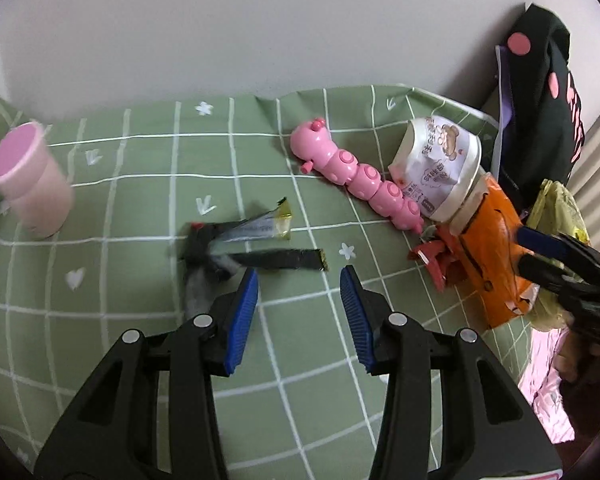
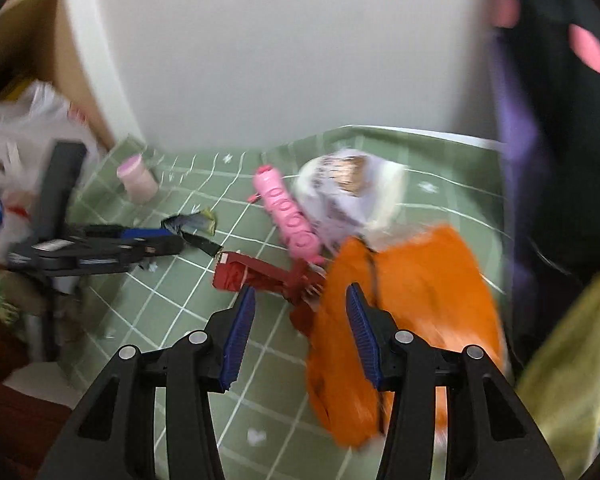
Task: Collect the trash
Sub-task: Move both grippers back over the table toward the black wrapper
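My left gripper (image 1: 299, 280) is open and empty, just short of a dark torn wrapper strip (image 1: 284, 259) and a silver-and-gold wrapper (image 1: 260, 226) on the green checked cloth (image 1: 140, 184). My right gripper (image 2: 300, 298) is open and empty, over the edge of an orange wrapper (image 2: 416, 308) and close to a red crumpled wrapper (image 2: 260, 272). A white snack bag (image 1: 436, 164) lies behind the orange wrapper (image 1: 492, 248). The left gripper also shows in the right wrist view (image 2: 168, 242), at the dark wrappers. The right wrist view is blurred.
A pink caterpillar toy (image 1: 356, 176) lies mid-table. A pink cup (image 1: 28, 184) stands at the far left. A black bag with pink dots (image 1: 540, 92) stands at the right, with a yellow-green bag (image 1: 560, 216) beside it. A white wall runs behind.
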### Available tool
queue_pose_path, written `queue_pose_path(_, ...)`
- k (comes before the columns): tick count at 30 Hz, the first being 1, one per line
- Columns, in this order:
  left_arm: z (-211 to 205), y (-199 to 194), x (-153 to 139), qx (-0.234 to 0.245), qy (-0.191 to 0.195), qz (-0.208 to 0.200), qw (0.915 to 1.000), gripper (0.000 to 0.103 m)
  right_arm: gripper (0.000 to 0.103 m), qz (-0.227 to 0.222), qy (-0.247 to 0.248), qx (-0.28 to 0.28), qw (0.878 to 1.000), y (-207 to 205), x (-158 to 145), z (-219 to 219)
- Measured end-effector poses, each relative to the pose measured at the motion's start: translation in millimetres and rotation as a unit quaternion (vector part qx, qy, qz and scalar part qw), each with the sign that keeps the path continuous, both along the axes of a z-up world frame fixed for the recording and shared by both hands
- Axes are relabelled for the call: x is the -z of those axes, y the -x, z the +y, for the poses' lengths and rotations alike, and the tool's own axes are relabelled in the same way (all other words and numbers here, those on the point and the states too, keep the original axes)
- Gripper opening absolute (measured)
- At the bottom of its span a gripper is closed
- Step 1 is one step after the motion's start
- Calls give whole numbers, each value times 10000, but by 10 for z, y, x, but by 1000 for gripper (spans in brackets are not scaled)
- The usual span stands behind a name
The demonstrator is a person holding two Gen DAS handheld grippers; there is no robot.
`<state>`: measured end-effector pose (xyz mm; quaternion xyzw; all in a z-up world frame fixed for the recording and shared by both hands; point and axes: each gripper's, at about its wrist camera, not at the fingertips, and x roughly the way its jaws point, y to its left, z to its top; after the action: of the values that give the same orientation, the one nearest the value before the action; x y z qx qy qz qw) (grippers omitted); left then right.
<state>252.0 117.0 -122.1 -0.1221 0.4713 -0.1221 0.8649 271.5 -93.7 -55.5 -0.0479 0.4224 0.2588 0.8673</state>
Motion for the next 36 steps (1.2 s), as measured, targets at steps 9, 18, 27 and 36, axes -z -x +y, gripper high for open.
queue_pose_path(9,387,164,-198,-602,-219,-133,9979,41,44,370,62,-472,9982,-404,464,579)
queue_pose_path(18,375,-119,-49,-545,-320,-64,9980,41,44,424,820,-1475,9848,299,645,641)
queue_pose_path(27,-97,-149,111,66,62,224,9997,41,44,528,105,-165,9984,551,376,-164)
queue_pose_path(36,-146,155,-99,165,207,82,9996,41,45,726,-401,996,9916,649,305,-524)
